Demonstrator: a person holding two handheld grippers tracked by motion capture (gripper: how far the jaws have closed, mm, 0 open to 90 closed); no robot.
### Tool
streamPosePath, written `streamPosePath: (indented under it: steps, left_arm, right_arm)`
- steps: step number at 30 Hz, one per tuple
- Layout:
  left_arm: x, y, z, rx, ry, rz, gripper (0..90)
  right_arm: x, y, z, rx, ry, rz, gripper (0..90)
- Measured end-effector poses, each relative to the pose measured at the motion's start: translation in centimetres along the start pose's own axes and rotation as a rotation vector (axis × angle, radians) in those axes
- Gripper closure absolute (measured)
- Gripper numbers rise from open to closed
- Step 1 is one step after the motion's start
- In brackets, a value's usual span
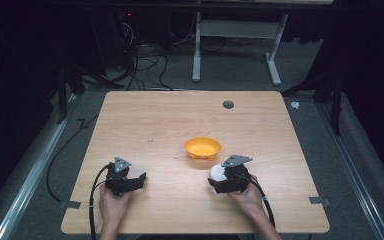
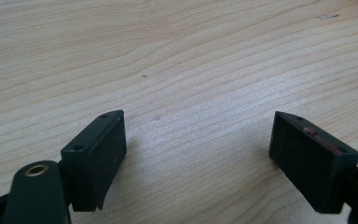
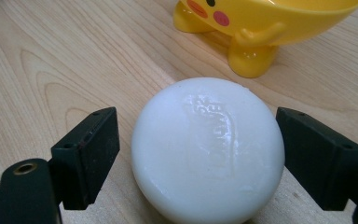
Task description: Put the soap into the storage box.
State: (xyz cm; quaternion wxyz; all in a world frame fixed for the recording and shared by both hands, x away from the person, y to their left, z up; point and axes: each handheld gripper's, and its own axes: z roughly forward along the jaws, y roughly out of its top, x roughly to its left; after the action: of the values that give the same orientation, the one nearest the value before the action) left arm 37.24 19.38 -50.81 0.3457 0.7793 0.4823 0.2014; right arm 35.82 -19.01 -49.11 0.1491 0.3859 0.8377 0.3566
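Quickly: one white soap bar (image 3: 208, 149), one yellow dish (image 1: 202, 148), two grippers. Left gripper (image 2: 198, 154) sits lower left of the high view, held low over bare table (image 1: 155, 120), jaws spread, holding nothing. Right gripper (image 3: 198, 154) sits lower centre-right, hand behind it, jaws apart either side of the soap, not clamped. Soap lies on the table between them, dish just beyond.

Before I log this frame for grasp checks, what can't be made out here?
- Soap: embossed lettering too faint to read, right gripper view; near edge cut off at the bottom.
- Yellow dish: contents too small, high view; rim cut off at top, right gripper view.
- Soap partly hidden by right gripper, high view.
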Motion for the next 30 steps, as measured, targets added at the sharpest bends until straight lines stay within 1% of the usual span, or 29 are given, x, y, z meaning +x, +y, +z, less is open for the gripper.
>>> streamPosePath:
  steps: [4, 9, 14, 15, 19, 30]
  left_arm:
    - [0.00, 0.00, 0.00, 0.000, 0.000, 0.000, 19.4]
    - [0.00, 0.00, 0.00, 0.000, 0.000, 0.000, 19.4]
    - [0.00, 0.00, 0.00, 0.000, 0.000, 0.000, 19.4]
    - [0.00, 0.00, 0.00, 0.000, 0.000, 0.000, 19.4]
    - [0.00, 0.00, 0.00, 0.000, 0.000, 0.000, 19.4]
    - [0.00, 0.00, 0.00, 0.000, 0.000, 0.000, 19.4]
  right_arm:
    - [-0.14, -0.06, 0.15, 0.015, 0.004, 0.007, 17.6]
    - [-0.12, -0.20, 0.52, 0.033, -0.003, -0.007, 18.7]
    - [-0.20, -0.35, 0.50, 0.028, -0.010, -0.001, 22.3]
    - [-0.32, -0.47, 0.53, 0.024, -0.004, 0.003, 23.5]
    - [-0.43, -0.60, 0.58, 0.024, 0.004, 0.005, 23.8]
    - [-0.42, -0.67, 0.57, 0.021, 0.002, -0.015, 24.4]
